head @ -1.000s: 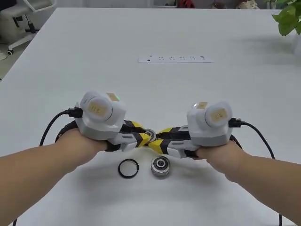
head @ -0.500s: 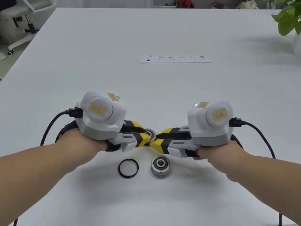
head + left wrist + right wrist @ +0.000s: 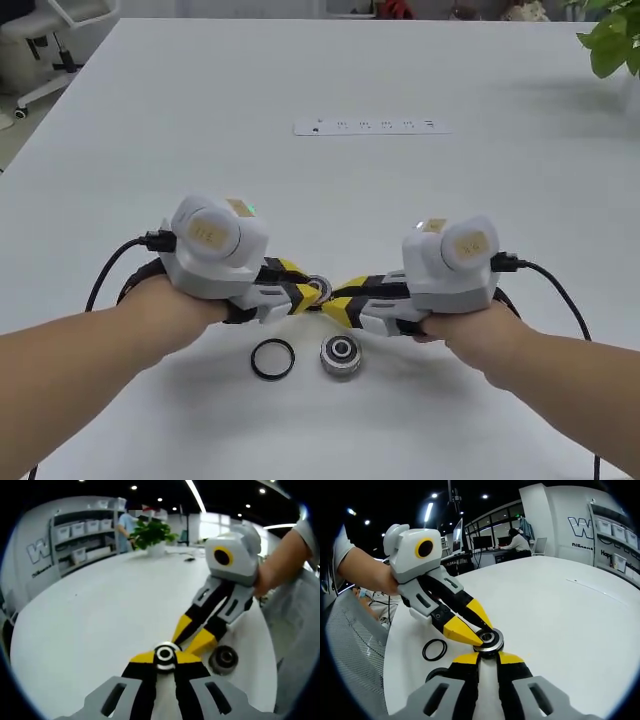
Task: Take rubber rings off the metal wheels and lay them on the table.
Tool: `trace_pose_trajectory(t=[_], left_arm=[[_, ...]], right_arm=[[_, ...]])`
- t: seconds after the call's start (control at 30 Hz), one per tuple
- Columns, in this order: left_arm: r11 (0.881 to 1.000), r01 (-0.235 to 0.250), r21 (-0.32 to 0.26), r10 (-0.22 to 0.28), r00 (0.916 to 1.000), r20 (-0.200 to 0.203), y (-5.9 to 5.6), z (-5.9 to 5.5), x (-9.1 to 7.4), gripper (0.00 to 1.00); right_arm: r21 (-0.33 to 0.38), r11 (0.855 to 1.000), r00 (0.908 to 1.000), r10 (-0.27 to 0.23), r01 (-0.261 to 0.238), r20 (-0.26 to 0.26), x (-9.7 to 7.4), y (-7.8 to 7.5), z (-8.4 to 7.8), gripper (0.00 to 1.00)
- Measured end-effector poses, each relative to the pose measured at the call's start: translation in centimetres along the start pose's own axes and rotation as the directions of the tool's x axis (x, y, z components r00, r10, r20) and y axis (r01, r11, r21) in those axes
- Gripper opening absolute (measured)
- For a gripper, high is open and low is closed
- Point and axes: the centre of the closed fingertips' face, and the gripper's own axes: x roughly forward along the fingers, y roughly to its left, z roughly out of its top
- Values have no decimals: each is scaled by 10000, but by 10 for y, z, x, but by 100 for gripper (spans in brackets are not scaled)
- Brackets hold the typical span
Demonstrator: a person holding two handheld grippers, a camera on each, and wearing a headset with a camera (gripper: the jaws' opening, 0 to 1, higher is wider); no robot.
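1. The left gripper [image 3: 303,294] and right gripper [image 3: 338,302] meet tip to tip above the near part of the white tabletop [image 3: 300,180], each held in one hand.
2. A held wheel [image 3: 319,288] sits between the two sets of yellow tips, clear of the tabletop.
3. In the left gripper view, the left gripper's own jaws are closed on the held wheel [image 3: 165,656], one tip on each side. The right gripper [image 3: 196,633] enters from the right and touches the same wheel.
4. In the right gripper view, the right gripper's own jaws stand nearly together under the near rim of the held wheel [image 3: 489,640] and appear to pinch it; the contact is partly hidden. A dark band runs around this wheel's rim.
5. A rubber ring [image 3: 272,358] lies flat on the tabletop, just below the grippers.
6. A loose wheel [image 3: 342,355] rests beside the ring, to its right, apart from it.
7. A power strip [image 3: 372,126] lies farther back.
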Motion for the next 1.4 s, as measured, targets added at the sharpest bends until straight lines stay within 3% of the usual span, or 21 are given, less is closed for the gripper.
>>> trace_pose_trajectory(t=[0.27,0.33,0.37,0.63,0.97,1.4], left_arm=[[10000,-31,-4,31,10000,-8,2,-1,1,12],[10000,-27,5,27,10000,-12,3,-1,1,12],[10000,-33,4,33,10000,-12,3,-1,1,12],[10000,-53,23,53,10000,-20,4,-2,1,12],[9999,-90,103,91,10000,-32,3,-1,2,12],[9998,-163,84,164,9999,-47,2,0,2,12]], right_arm=[[66,10000,10000,-35,35,24,-1,-1,0,7],[3,9994,9994,-335,335,33,-4,-7,0,1],[191,9996,9997,-215,212,126,-4,-6,2,0],[350,9991,9997,-247,244,84,-4,-6,1,0],[1750,9843,9989,-292,224,360,-5,-10,0,0],[2543,9670,9963,-359,150,777,-8,-12,6,0]])
